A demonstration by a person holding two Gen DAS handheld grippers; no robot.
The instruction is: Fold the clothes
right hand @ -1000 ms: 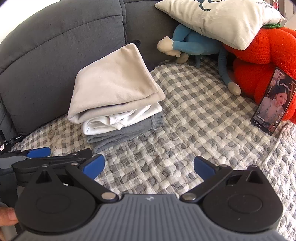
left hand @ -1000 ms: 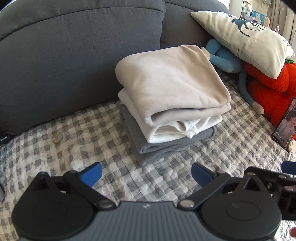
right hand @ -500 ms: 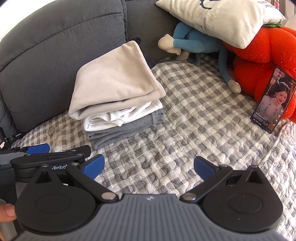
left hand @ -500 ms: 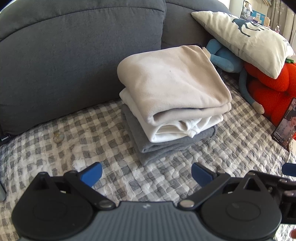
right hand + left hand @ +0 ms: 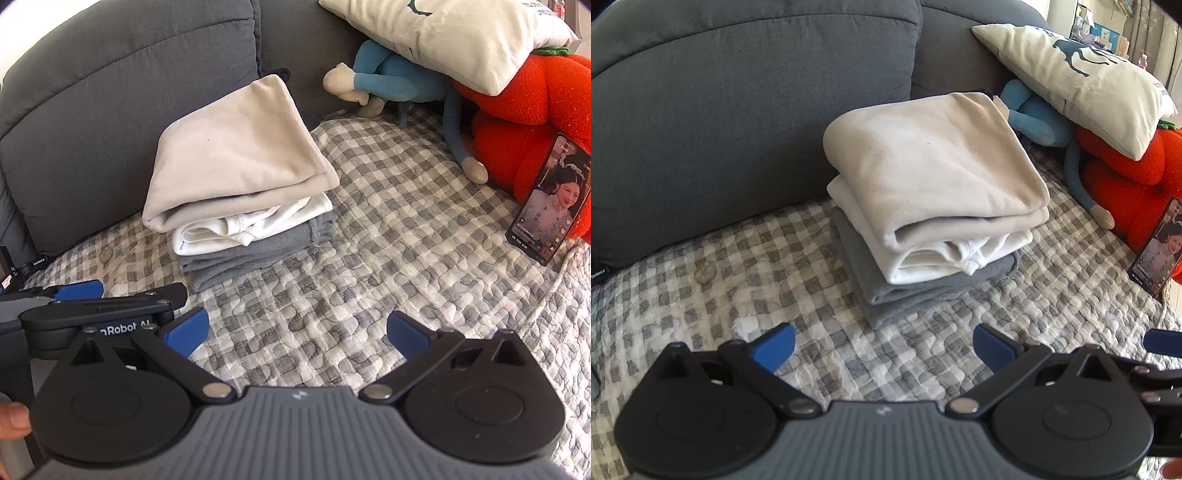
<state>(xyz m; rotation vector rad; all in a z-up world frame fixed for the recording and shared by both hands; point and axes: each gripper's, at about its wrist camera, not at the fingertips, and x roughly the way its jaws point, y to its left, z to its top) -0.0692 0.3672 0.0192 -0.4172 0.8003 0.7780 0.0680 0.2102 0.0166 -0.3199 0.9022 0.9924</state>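
Clothes are seen folded into a stack of three on the checked quilt [image 5: 923,354] that covers the sofa seat: a beige garment [image 5: 934,166] on top, a white garment [image 5: 923,258] under it, a grey garment [image 5: 886,299] at the bottom. The stack is set close to the dark grey back cushion [image 5: 738,110]. The left gripper [image 5: 882,345] is held low over the quilt, well short of the stack, its blue-tipped jaws spread wide with nothing between them. The right gripper [image 5: 297,328] is held likewise, wide apart and empty. A phone [image 5: 546,199] is propped against a red plush toy [image 5: 524,96], beside a blue plush toy [image 5: 399,81] under a pillow [image 5: 461,33]
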